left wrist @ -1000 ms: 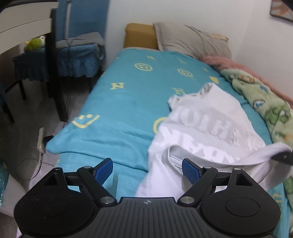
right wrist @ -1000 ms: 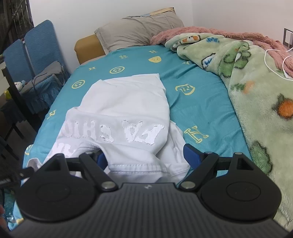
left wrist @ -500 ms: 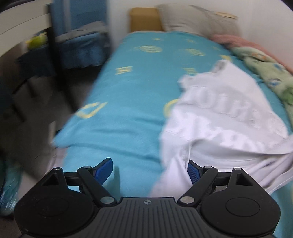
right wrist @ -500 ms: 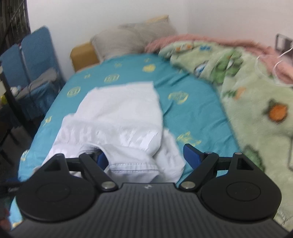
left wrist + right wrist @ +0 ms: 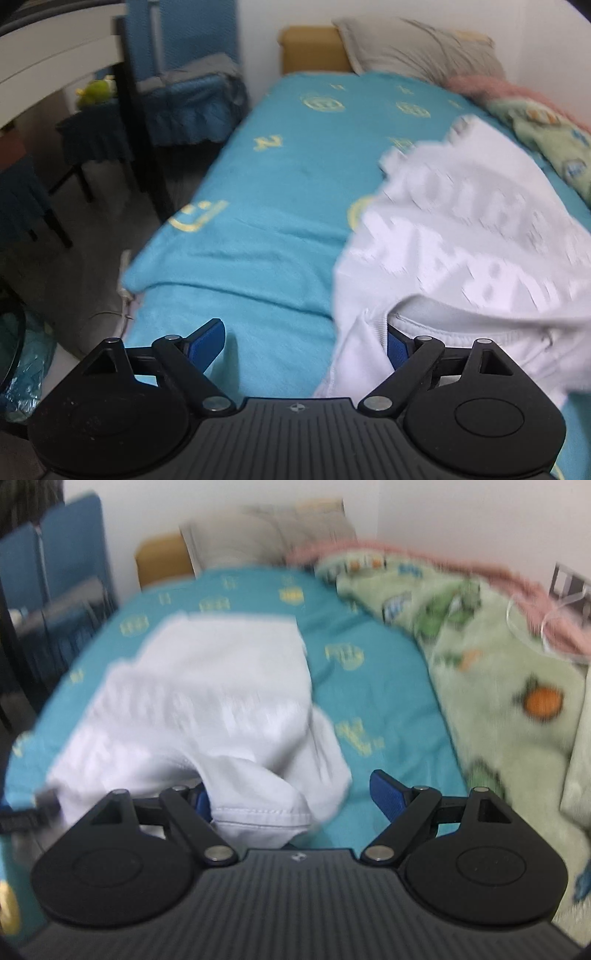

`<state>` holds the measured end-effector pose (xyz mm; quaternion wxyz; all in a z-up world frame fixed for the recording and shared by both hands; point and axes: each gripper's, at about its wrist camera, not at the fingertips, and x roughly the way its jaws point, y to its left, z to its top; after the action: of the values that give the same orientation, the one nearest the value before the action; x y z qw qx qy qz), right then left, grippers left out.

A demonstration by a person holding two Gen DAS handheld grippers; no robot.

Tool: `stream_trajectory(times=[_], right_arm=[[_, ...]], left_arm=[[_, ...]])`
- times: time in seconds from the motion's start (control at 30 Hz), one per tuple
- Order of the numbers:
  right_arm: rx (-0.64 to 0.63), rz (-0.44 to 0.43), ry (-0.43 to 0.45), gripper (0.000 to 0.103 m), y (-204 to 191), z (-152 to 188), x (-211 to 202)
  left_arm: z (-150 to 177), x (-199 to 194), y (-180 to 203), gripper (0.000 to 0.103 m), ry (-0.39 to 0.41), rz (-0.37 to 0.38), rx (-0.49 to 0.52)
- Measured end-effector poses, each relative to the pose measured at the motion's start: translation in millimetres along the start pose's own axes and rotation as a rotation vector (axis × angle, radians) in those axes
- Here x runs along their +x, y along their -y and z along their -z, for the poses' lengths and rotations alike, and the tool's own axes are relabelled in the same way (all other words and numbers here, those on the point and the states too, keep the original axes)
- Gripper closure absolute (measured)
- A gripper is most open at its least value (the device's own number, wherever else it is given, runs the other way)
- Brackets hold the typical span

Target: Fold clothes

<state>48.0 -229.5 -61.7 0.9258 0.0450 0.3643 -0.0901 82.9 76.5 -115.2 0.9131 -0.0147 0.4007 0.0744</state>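
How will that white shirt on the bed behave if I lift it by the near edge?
The white shirt lies bunched in soft folds, so it will probably droop from wherever it is pinched. It looks thin, so likely light. The fuzzy teal bedspread may drag on it a little.

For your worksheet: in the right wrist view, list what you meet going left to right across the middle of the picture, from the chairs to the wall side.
Blue chairs → teal bedsheet edge → white T-shirt → teal bedsheet again → green cartoon-print blanket.
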Motion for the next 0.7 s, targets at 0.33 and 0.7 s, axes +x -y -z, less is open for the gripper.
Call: stream_trajectory(times=[0.33, 0.7], right_arm=[[0.244, 0.064, 0.26, 0.019, 30, -23, -59], [0.196, -0.094, 0.764, 0.018, 44, -170, -270]], left_arm=[[-40, -133, -30, 0.014, 0.463, 0.013, -0.213], [-162, -351, -52, 0.014, 0.845, 0.092, -0.326]])
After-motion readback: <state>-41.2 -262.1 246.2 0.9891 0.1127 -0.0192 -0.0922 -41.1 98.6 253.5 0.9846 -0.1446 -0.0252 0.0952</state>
